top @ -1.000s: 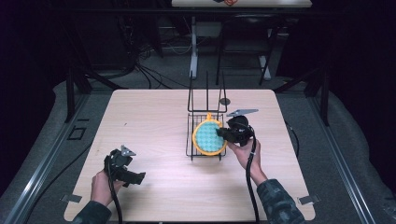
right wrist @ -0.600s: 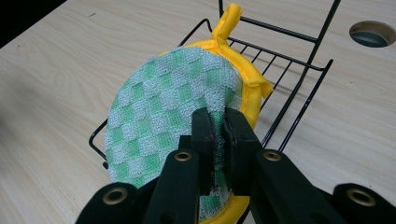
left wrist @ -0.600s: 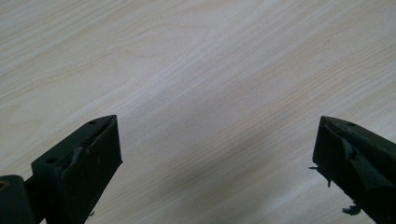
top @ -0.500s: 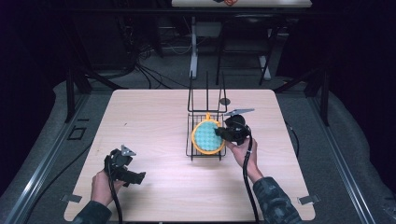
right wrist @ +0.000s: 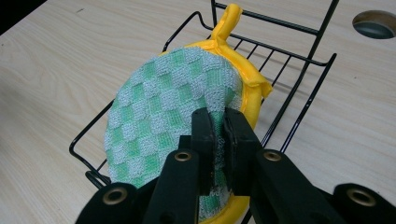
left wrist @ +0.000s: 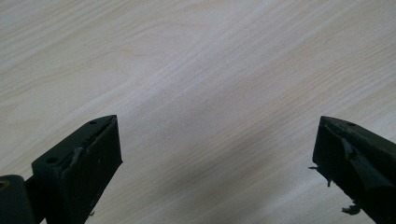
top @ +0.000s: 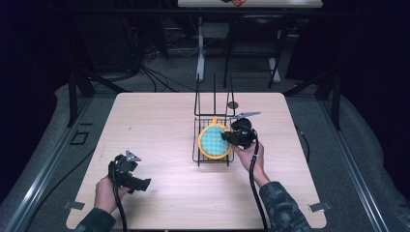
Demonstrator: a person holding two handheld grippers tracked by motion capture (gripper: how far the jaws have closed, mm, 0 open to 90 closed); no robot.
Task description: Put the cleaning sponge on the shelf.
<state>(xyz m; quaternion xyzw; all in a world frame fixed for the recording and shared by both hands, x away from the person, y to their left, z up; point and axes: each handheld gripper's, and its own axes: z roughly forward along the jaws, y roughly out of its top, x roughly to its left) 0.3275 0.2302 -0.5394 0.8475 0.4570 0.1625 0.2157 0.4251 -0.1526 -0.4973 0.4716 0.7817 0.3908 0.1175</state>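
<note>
A pale wooden table seen from above, with dark floor, cables and metal frame legs around it. Just right of the table's centre stands a black wire rack, its tall upright bars at the 12 o'clock end. A round pot holder, green-and-white checked with a yellow rim and a yellow loop, stands tilted on edge over the rack's low basket. The right gripper reaches in from 3 o'clock; in the right gripper view its jaws are pressed together on the pot holder's lower edge, with the rack's wires close behind and beside the cloth. A round hole in the tabletop sits just beyond the rack at about 1 o'clock. The left gripper rests near the table's 7 o'clock corner, well apart from the rack, its jaws spread wide over bare wood with nothing between them. Compared with a second ago, the pot holder and right gripper have shifted slightly towards 12 o'clock; the left gripper has stayed put.
</note>
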